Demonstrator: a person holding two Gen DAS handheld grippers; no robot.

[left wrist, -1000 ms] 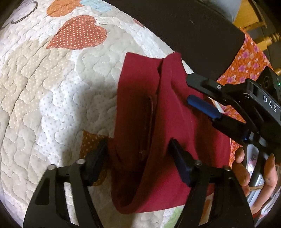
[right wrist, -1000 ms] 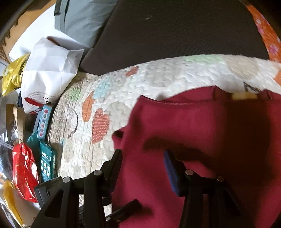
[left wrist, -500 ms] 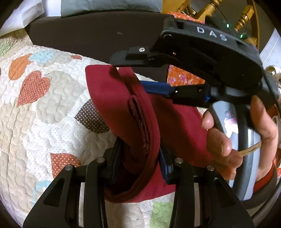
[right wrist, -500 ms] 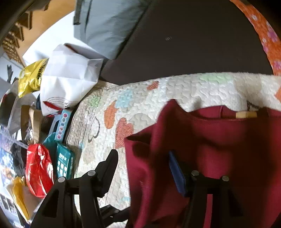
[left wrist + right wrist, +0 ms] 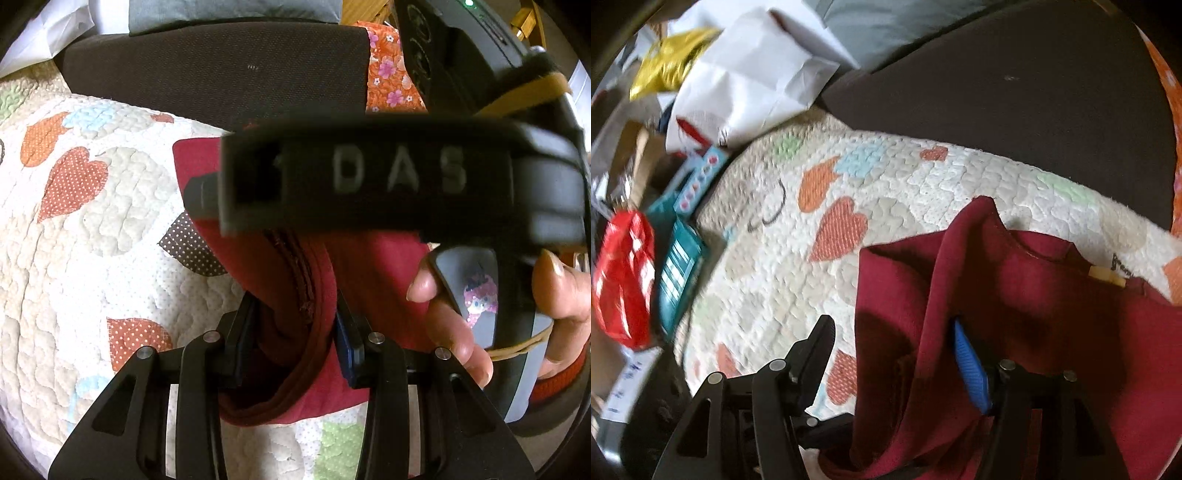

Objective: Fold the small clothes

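A dark red small garment (image 5: pixel 291 266) lies partly bunched on a heart-patterned quilt (image 5: pixel 92 258). My left gripper (image 5: pixel 295 306) is shut on a raised fold of it, near a stitched seam. The body of my right gripper (image 5: pixel 399 177), held by a hand (image 5: pixel 443 325), crosses close in front of the left camera and hides the garment's far part. In the right wrist view the garment (image 5: pixel 1052 314) drapes up against the blue pad (image 5: pixel 967 365). The right gripper (image 5: pixel 892 336) stands open, and its other finger (image 5: pixel 820 343) is free over the quilt (image 5: pixel 886 177).
A dark cushion (image 5: pixel 1015 92) borders the quilt's far edge, with orange floral cloth (image 5: pixel 391 85) to its right. Past the quilt's left edge lie a white paper bag (image 5: pixel 746 85), a yellow bag (image 5: pixel 668 62), a teal box (image 5: pixel 679 269) and a red bag (image 5: pixel 624 280).
My left gripper closed on the garment's fold and lifted it. My right gripper opened off the cloth, rose and moved close across the left camera's view.
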